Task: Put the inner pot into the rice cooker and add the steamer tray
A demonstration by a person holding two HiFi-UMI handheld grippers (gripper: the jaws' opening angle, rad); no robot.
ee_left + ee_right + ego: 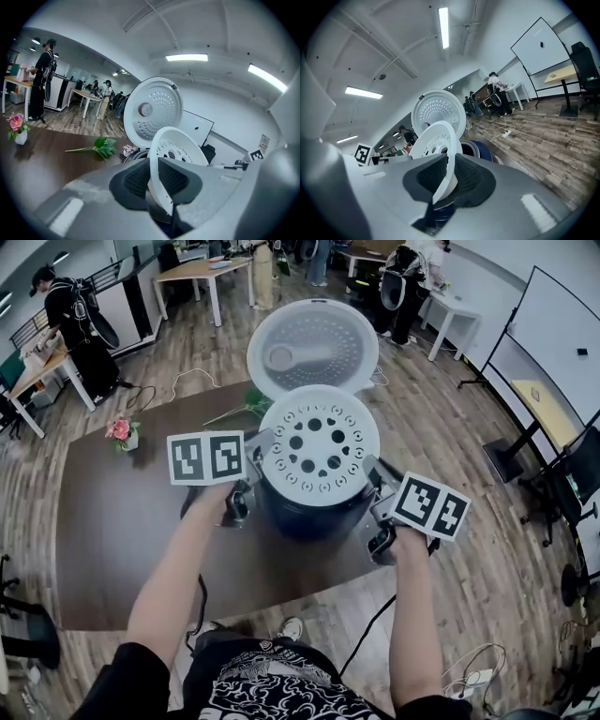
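A white steamer tray (pixel 319 444) with round holes hangs level just over the dark blue rice cooker (pixel 309 512), whose white lid (pixel 312 345) stands open behind. My left gripper (pixel 255 448) is shut on the tray's left rim, and my right gripper (pixel 377 471) is shut on its right rim. In the left gripper view the steamer tray (pixel 176 150) rim runs between the black pads (pixel 136 180). In the right gripper view the steamer tray (pixel 436 140) sits pinched between the pads, with the rice cooker (pixel 476 149) below. The inner pot is hidden under the tray.
The cooker stands on a dark brown table (pixel 122 531). A small vase of pink flowers (pixel 122 432) is at the far left, and a green leafy sprig (pixel 251 404) lies behind the cooker. A black cable (pixel 202 601) hangs off the near edge. People stand at desks in the background.
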